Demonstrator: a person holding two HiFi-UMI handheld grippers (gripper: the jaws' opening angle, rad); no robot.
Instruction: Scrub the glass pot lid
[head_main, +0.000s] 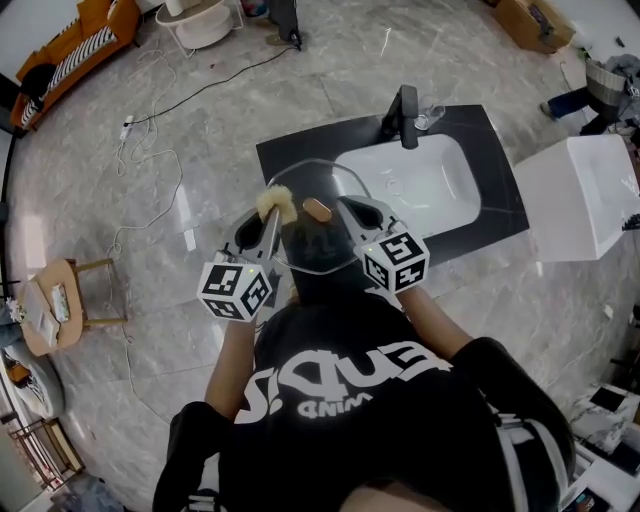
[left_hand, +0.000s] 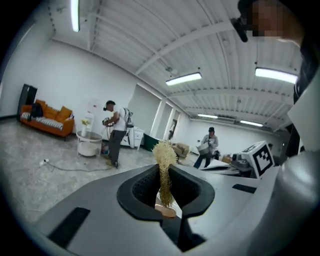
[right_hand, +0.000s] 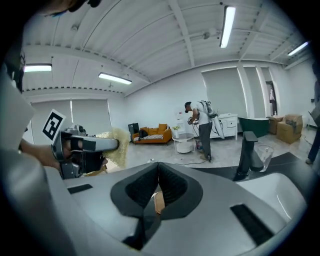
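The glass pot lid (head_main: 318, 180) is held up in front of me above the black counter's near edge, with its wooden knob (head_main: 317, 210) at the centre. My right gripper (head_main: 345, 207) is shut on the lid at the knob; the knob (right_hand: 159, 201) shows between the closed jaws of the right gripper (right_hand: 158, 192). My left gripper (head_main: 272, 212) is shut on a yellowish loofah scrubber (head_main: 276, 203), just left of the knob. In the left gripper view the loofah (left_hand: 164, 165) stands upright out of the closed jaws. The glass itself is hard to make out in both gripper views.
A white sink basin (head_main: 420, 185) sits in the black counter (head_main: 290, 150), with a black faucet (head_main: 407, 103) and a drinking glass (head_main: 432, 115) behind it. A white cabinet (head_main: 580, 195) stands at the right, a wooden stool (head_main: 60, 300) at the left. Cables lie on the floor.
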